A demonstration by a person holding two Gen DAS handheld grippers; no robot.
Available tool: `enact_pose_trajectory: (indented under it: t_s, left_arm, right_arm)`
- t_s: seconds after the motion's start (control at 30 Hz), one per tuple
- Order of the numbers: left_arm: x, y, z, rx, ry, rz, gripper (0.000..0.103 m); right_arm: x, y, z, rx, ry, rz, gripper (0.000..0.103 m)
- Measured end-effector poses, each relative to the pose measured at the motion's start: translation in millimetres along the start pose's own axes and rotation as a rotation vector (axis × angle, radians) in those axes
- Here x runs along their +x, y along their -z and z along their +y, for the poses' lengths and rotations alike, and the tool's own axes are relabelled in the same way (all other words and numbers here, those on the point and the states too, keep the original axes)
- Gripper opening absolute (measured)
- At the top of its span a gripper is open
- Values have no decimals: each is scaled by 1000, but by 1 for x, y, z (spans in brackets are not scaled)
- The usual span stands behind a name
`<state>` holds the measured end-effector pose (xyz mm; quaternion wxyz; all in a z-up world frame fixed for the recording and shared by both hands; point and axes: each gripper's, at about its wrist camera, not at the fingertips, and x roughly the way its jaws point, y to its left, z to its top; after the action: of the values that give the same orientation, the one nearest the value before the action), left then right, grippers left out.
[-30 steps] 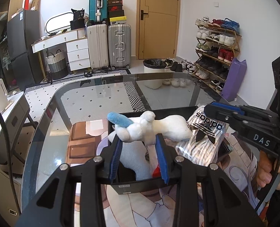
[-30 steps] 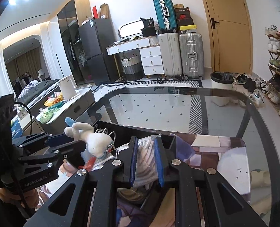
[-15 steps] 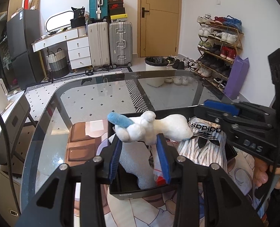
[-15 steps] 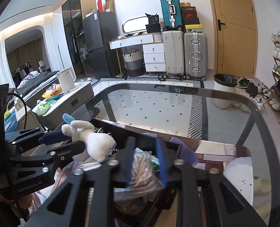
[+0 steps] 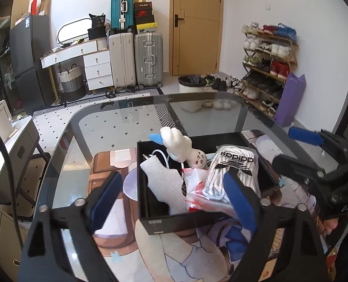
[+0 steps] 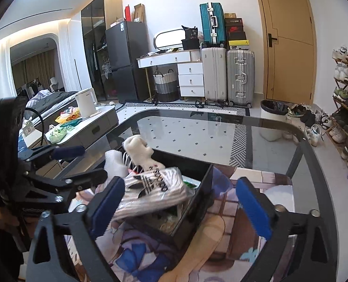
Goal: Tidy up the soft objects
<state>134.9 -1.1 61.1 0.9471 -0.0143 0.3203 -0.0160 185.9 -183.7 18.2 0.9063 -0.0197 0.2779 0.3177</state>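
While both tools just released, black box (image 5: 181, 221) sits on glass table (image 5: 126, 127); suitcases (image 5: 136, 58) behind.

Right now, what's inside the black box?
Inside the black box: white plush rabbit, white foam piece, striped Adidas pack, red-and-clear bag, white cable. Anything beneath them is covered.

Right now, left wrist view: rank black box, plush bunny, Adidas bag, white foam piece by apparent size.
1. black box
2. Adidas bag
3-4. white foam piece and plush bunny: look alike, and the bunny lies farther back, so unranked.
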Motion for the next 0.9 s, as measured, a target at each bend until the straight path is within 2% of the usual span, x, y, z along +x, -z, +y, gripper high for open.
enact_pose_trajectory:
  t_s: [0.07, 0.17, 0.27, 0.7, 0.9]
  left_arm:
    - [-3, 3, 3, -6, 4, 3, 91]
    - [-10, 10, 6, -12, -5, -9, 101]
    - [-14, 14, 9, -23, -17, -23, 103]
    - [-15, 43, 13, -28, -79, -46, 103]
    - [-9, 54, 19, -56, -80, -61, 103]
  right_arm:
    - [-5, 5, 3, 3, -3, -2, 102]
    - [-11, 11, 8, 2, -6, -10, 102]
    - [-16, 17, 14, -3, -14, -26, 102]
    - [-25, 44, 42, -40, -21, -108, 102]
    - [-28, 49, 44, -41, -16, -144, 102]
